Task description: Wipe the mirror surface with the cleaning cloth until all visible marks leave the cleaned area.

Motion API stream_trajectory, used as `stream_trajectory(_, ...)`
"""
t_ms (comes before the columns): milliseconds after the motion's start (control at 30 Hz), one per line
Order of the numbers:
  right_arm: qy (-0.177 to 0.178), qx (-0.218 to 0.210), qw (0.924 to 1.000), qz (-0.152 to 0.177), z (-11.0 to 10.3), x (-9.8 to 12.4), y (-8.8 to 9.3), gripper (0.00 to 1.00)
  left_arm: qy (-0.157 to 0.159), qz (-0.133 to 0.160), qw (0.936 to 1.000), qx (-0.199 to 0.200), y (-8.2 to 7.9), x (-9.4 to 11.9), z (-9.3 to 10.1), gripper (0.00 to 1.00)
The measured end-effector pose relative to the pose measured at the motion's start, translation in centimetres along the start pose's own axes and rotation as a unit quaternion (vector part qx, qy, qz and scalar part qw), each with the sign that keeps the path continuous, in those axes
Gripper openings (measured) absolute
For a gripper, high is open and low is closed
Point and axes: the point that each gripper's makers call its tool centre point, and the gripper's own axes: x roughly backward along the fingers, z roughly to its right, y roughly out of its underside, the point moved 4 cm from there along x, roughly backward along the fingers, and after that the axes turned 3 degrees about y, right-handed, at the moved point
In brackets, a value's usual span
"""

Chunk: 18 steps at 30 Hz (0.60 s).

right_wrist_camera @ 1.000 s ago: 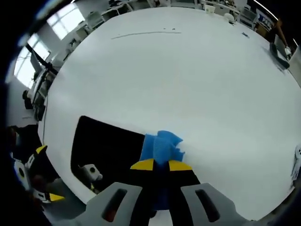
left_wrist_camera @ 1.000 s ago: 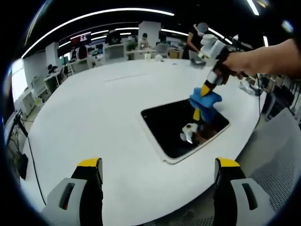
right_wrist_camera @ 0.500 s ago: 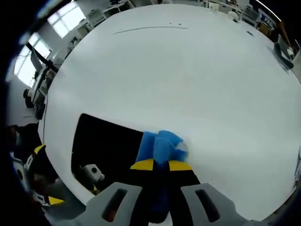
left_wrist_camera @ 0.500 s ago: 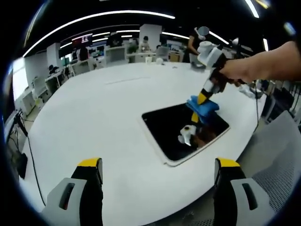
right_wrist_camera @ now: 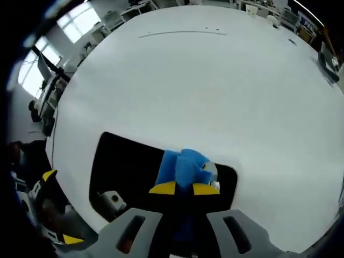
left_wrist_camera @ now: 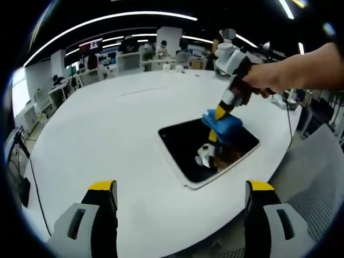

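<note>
A dark rectangular mirror (left_wrist_camera: 207,153) with a white rim lies flat on the white table (left_wrist_camera: 107,140). In the left gripper view, a person's hand holds my right gripper (left_wrist_camera: 219,112) shut on a blue cleaning cloth (left_wrist_camera: 222,123), pressed onto the mirror's far edge. My left gripper (left_wrist_camera: 180,188) hangs open above the table's near edge, well short of the mirror. In the right gripper view, the cloth (right_wrist_camera: 183,166) bunches just beyond my shut right gripper (right_wrist_camera: 184,188), over the mirror (right_wrist_camera: 129,166). The mirror reflects the gripper.
The big white table (right_wrist_camera: 215,86) spreads wide beyond the mirror. Desks, chairs and people stand in the office at the back (left_wrist_camera: 156,54). A mesh chair (left_wrist_camera: 322,188) sits off the table's right edge.
My right gripper has slid the cloth from off the mirror's far right corner leftward and onto the mirror's surface along its far edge. My left gripper stays still and open.
</note>
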Motion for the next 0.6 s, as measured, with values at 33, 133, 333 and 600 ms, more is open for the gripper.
stream_trajectory(33,0.000,0.001,1.0000,0.000,-0.2,0.0,0.0,0.03,0.000,0.000,1.0000,-0.002,0.0,0.0,0.0,0.99)
stream_trajectory(133,-0.001,-0.001,1.0000,0.001,-0.5,-0.1,-0.3,0.03,-0.001,0.001,1.0000,0.002,0.0,0.1,0.0,0.99)
stream_trajectory(333,-0.003,-0.002,1.0000,0.001,-1.6,-0.5,-1.0,0.03,0.002,0.000,1.0000,-0.001,0.0,0.0,0.1,0.99)
stream_trajectory(600,-0.010,0.008,0.9999,0.001,-3.6,-0.8,-1.8,0.03,0.004,-0.001,1.0000,-0.002,0.0,0.1,0.1,0.99)
